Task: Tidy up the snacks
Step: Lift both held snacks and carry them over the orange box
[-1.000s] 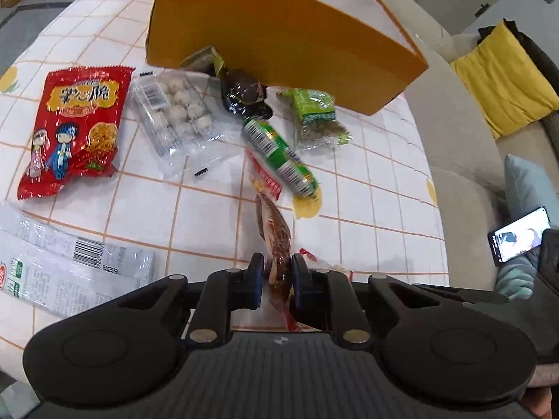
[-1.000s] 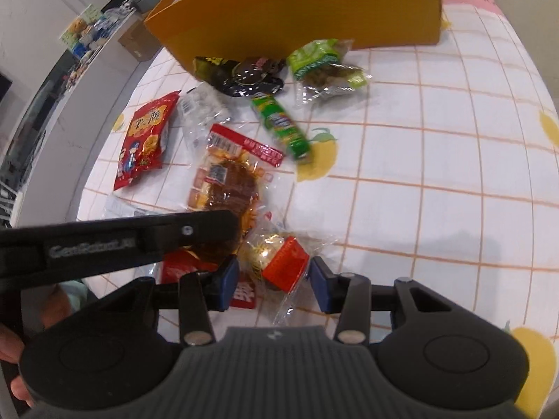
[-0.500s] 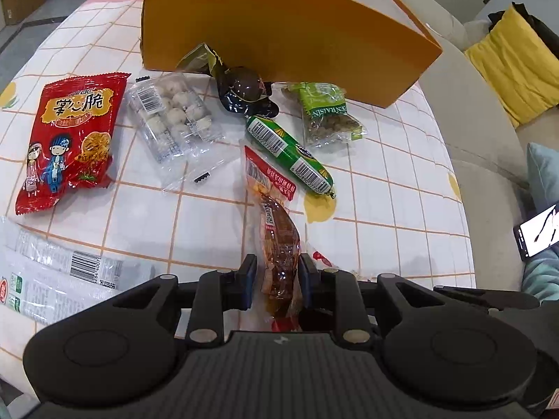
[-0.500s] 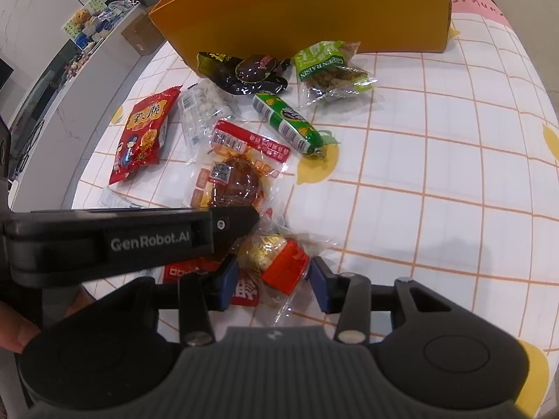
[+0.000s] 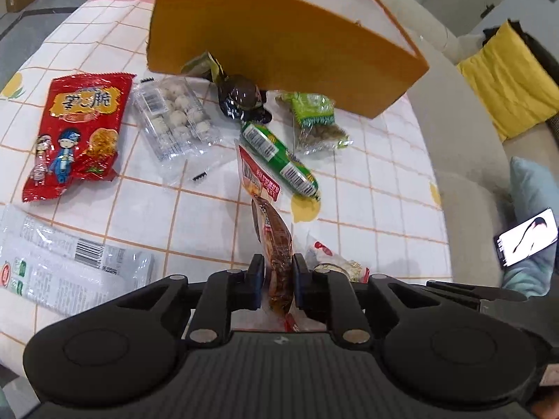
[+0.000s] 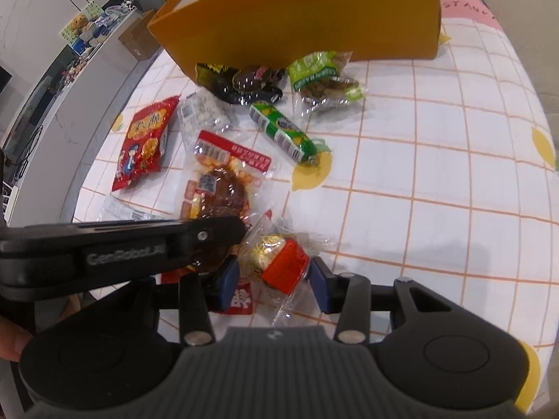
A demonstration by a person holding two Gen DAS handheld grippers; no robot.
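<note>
My left gripper (image 5: 277, 274) is shut on the braised-meat packet (image 5: 270, 230), a clear pack with a red header, held edge-on above the table; it also shows flat-on in the right wrist view (image 6: 220, 188). My right gripper (image 6: 276, 274) is shut on a small clear-wrapped snack with a red and gold end (image 6: 279, 262), just above the cloth. An orange box (image 5: 279, 38) stands at the far side of the table (image 6: 314, 17).
On the checked tablecloth (image 5: 367, 202) lie a red chip bag (image 5: 77, 132), a clear tray of white balls (image 5: 178, 118), a dark candy bag (image 5: 241, 99), a green sausage (image 5: 279, 157), a green raisin pack (image 5: 314, 118) and a white packet (image 5: 59, 272). A sofa with a yellow cushion (image 5: 506, 80) is right.
My left gripper has lifted the meat packet and carried it slightly toward the box. My right gripper has kept its hold on the small wrapped snack and risen a little.
</note>
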